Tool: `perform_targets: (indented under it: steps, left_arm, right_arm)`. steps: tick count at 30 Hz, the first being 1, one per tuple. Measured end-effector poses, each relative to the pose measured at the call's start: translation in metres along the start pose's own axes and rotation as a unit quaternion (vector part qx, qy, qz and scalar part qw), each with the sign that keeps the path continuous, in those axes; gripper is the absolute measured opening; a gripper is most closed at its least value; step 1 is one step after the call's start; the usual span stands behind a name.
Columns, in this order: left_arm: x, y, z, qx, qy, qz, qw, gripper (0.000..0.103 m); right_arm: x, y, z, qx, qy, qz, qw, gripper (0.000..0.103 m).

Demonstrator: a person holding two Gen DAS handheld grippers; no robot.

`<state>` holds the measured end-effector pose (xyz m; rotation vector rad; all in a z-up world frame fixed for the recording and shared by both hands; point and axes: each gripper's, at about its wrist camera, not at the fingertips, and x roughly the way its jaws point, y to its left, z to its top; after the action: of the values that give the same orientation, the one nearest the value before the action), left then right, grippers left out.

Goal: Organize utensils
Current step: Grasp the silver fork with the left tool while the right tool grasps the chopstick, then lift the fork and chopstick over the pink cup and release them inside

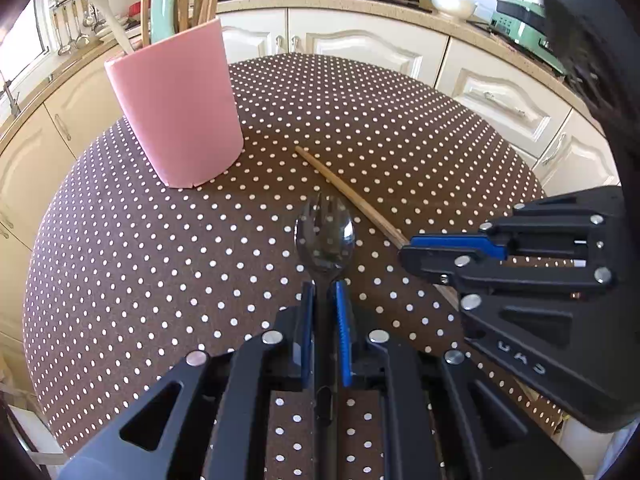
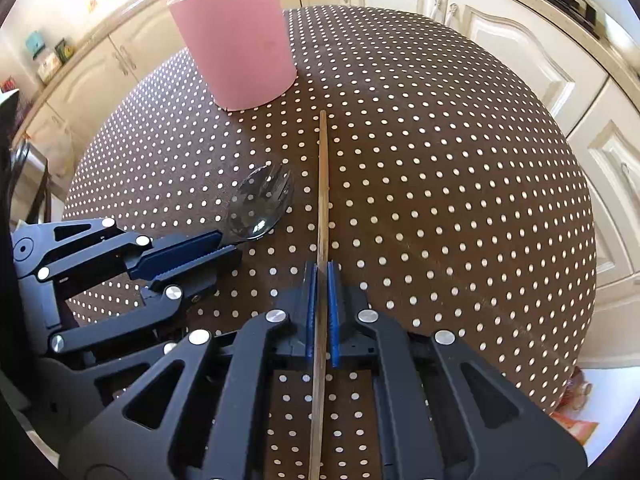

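Observation:
My left gripper [image 1: 324, 292] is shut on a black spork [image 1: 325, 234], whose head points ahead over the dotted table [image 1: 140, 260]. My right gripper [image 2: 322, 270] is shut on a long wooden chopstick [image 2: 323, 176] that points toward the pink holder [image 2: 236, 40]. The pink holder [image 1: 178, 104] stands at the far left of the table and holds several wooden utensils and a mint-green one [image 1: 162, 0]. In the left wrist view the right gripper [image 1: 408, 250] comes in from the right over the chopstick [image 1: 344, 188]. In the right wrist view the left gripper [image 2: 234, 246] holds the spork [image 2: 262, 200] at left.
The round table has a brown cloth with white dots. Cream kitchen cabinets [image 1: 360, 44] curve around behind it. A white bowl [image 1: 452, 2] and a green appliance [image 1: 524, 20] sit on the counter. Ladles hang on a rail [image 1: 76, 20] at far left.

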<state>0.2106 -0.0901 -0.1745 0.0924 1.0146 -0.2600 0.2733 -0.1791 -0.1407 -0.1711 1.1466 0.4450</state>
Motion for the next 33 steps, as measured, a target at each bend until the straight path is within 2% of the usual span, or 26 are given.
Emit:
perform_targets:
  steps: [5,10,14,17,23,30,33]
  left_arm:
    - [-0.017,0.014,-0.007,-0.012,-0.038,-0.016,0.9991,0.011]
    - [-0.045,0.025,-0.011,-0.021,-0.095,-0.027,0.9949,0.011]
    - [-0.071,0.031,-0.014,-0.03,-0.152,-0.034,0.9874,0.011]
    - [-0.093,0.036,-0.015,-0.042,-0.199,-0.033,0.9785,0.011]
    - [-0.129,0.044,-0.004,-0.062,-0.303,-0.033,0.9505,0.011]
    - [-0.151,0.06,0.011,-0.081,-0.387,-0.043,0.9176,0.011]
    - [-0.158,0.061,0.018,-0.074,-0.421,-0.038,0.903,0.011]
  right_arm:
    - [0.002,0.009,0.001,-0.006,-0.03,-0.001,1.0,0.006]
    - [-0.015,0.007,-0.007,0.028,-0.101,0.026,0.994,0.006]
    - [-0.036,0.009,-0.009,0.044,-0.166,0.054,0.984,0.006]
    - [-0.056,0.009,-0.01,0.051,-0.214,0.071,0.973,0.006]
    - [-0.093,0.015,-0.005,0.043,-0.292,0.085,0.952,0.006]
    - [-0.116,0.02,0.019,0.029,-0.336,0.096,0.936,0.006]
    - [-0.125,0.022,0.031,0.024,-0.354,0.098,0.93,0.006]
